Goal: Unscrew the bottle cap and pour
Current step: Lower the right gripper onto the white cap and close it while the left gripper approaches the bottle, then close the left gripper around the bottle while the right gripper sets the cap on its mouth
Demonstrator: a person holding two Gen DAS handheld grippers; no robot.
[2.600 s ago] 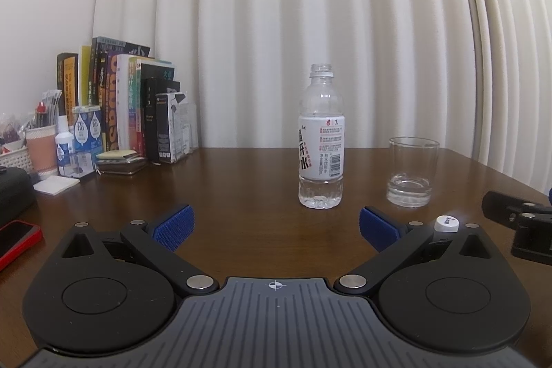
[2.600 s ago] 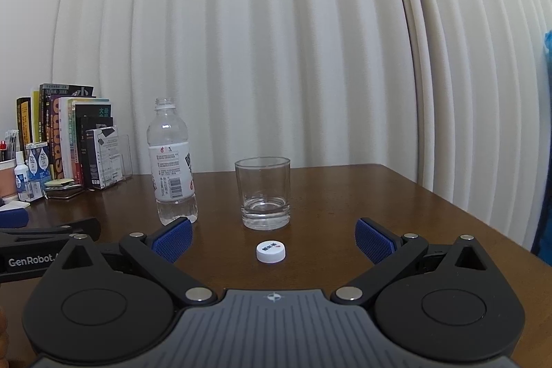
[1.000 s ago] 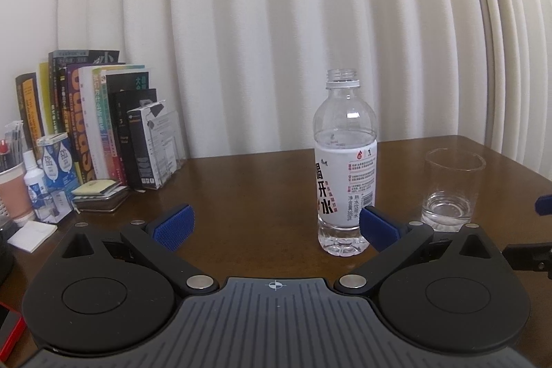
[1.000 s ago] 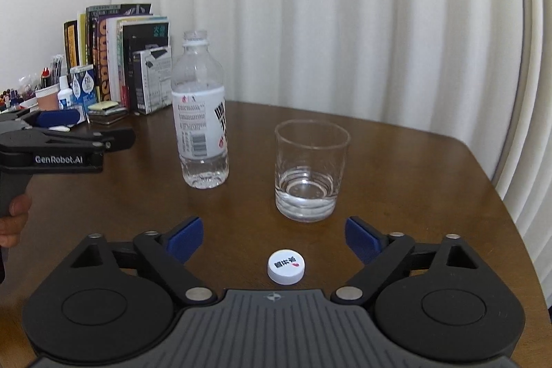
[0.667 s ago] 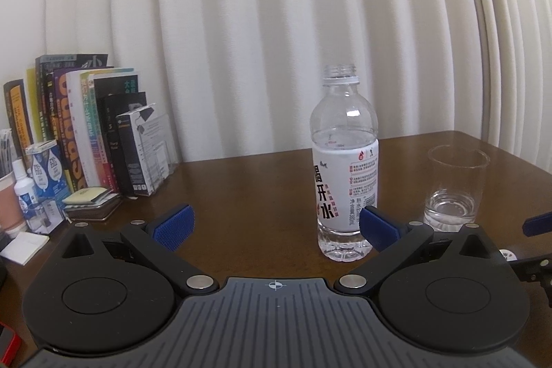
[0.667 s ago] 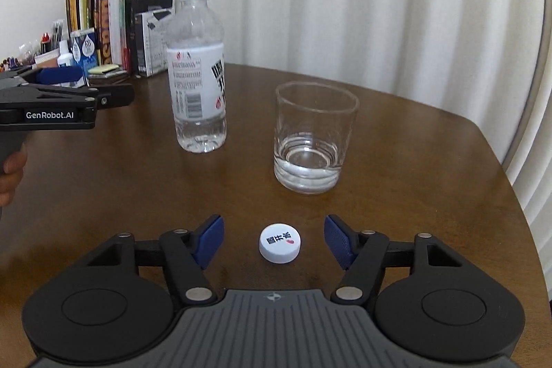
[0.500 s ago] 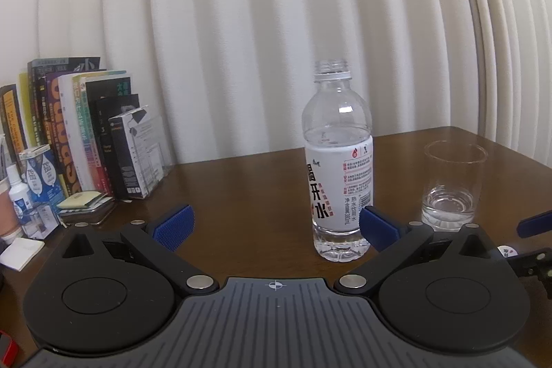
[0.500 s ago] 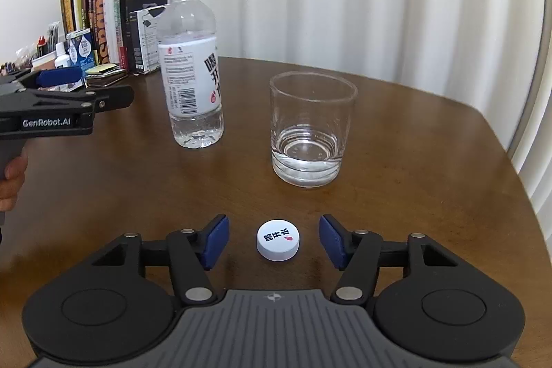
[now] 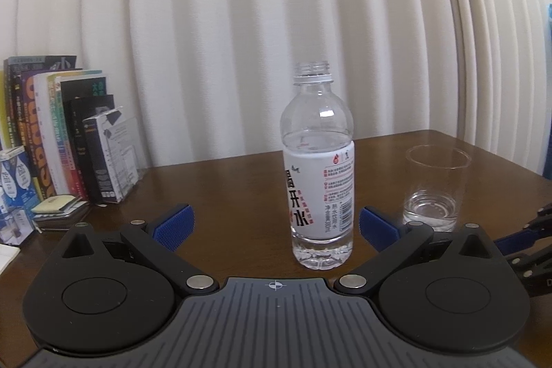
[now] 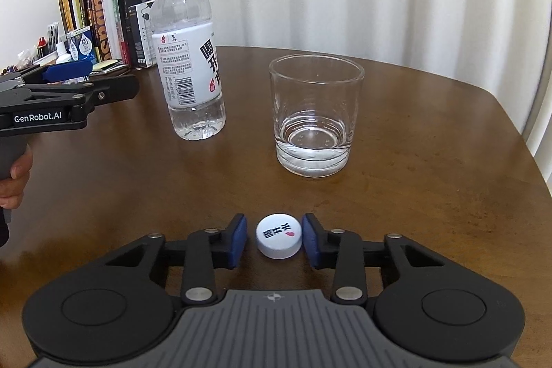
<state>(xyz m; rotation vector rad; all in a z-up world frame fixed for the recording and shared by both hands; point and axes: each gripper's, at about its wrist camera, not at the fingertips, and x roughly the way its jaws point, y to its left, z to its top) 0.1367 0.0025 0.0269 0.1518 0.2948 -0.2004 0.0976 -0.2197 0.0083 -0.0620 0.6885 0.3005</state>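
An uncapped clear water bottle (image 9: 319,181) with a white label stands upright on the brown table (image 10: 414,195). My left gripper (image 9: 274,223) is open, its blue pads level with the bottle's base and just short of it. Seen from the right wrist, the bottle (image 10: 188,57) stands left of a short glass (image 10: 315,126) holding a little water, and the left gripper (image 10: 110,80) hovers to the bottle's left. The white bottle cap (image 10: 278,235) lies flat on the table, and my right gripper (image 10: 274,238) is closing its jaws on the cap's sides.
A row of books (image 9: 58,133) and small boxes stands at the table's far left against the pleated white curtain. The glass (image 9: 436,188) is right of the bottle. A hand (image 10: 13,175) holds the left gripper's handle. The table's curved edge runs close on the right.
The right gripper's jaws have swung in from wide open to the cap's sides, and the gripper dipped slightly toward the table. In the left wrist view the bottle has shifted towards the middle.
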